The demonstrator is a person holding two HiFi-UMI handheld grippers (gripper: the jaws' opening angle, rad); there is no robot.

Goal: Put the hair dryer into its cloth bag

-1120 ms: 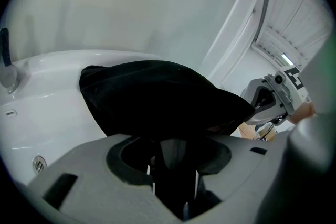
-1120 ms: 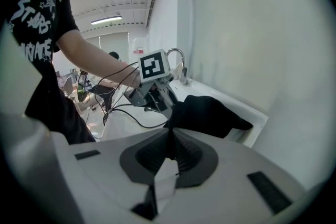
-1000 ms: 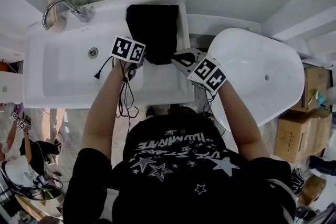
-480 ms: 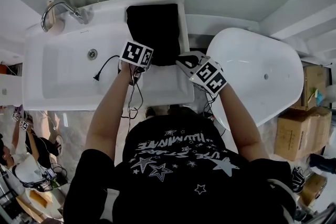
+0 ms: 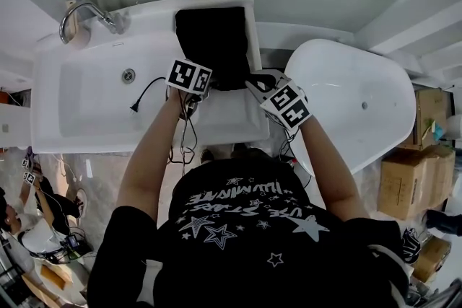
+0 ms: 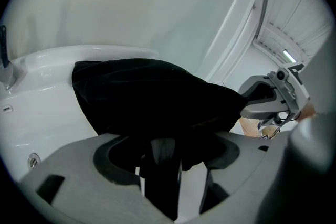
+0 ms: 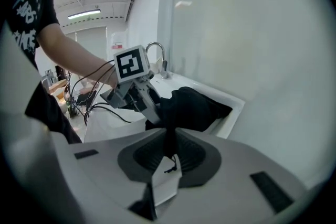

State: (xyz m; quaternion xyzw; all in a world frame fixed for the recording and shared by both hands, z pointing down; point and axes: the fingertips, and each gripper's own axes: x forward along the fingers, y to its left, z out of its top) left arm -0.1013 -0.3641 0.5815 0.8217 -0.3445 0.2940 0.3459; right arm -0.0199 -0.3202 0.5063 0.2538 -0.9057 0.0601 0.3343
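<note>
The black cloth bag (image 5: 214, 43) lies bulging on the right end of the white sink (image 5: 86, 97). The hair dryer itself is hidden; its black cord (image 5: 148, 90) trails into the basin and ends in a plug (image 5: 133, 108). My left gripper (image 5: 202, 89) is at the bag's near edge, its jaws opening. A dark upright piece (image 6: 163, 165) stands between them with a gap beside it. I cannot tell whether that piece is handle or cloth. My right gripper (image 5: 254, 83) pinches the bag's (image 7: 191, 107) edge, with a white tag (image 7: 165, 181) hanging below; its jaws are starting to open.
A chrome faucet (image 5: 81, 13) stands at the sink's back left, and the drain (image 5: 128, 74) is in the basin. A white bathtub (image 5: 357, 108) sits to the right, with cardboard boxes (image 5: 411, 184) beyond it. Thin cables (image 5: 184, 141) dangle below my left hand.
My left gripper has edged slightly right, closer to the bag's edge. The right gripper has shifted a little toward the bag. The bag and the plug lie as before.
</note>
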